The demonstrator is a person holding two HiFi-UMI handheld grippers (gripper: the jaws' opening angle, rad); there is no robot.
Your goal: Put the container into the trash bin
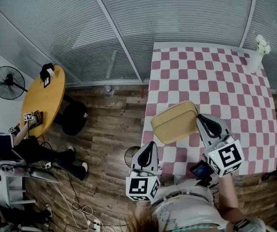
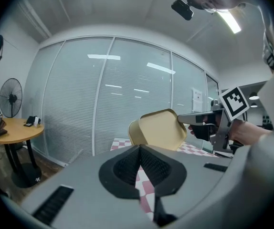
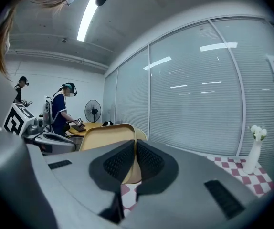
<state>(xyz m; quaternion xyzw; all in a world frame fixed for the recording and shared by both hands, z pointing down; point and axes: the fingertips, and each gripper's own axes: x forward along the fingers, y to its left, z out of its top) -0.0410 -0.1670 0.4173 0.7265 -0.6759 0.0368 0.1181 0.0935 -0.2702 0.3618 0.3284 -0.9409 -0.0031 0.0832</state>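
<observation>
Wooden floor borders the checkered bench (image 1: 254,105), and we hold one tan container (image 1: 174,122) in the air over its near left corner. Our right tool (image 1: 200,117) pinches the container's right rim; its long axis runs leftward from the jaws. Our left tool (image 1: 151,144) is pressed together on nothing. One dark round rim (image 1: 130,154), probably the trash bin, sits on the floor low and to the left of the container, nearer the left tool.

The container (image 1: 174,122) looks like smooth, matt tan plastic; the tablecloth (image 1: 215,76) is checked cloth; the floor (image 1: 104,129) matt wood planks; the round table (image 1: 44,98) smooth wood
</observation>
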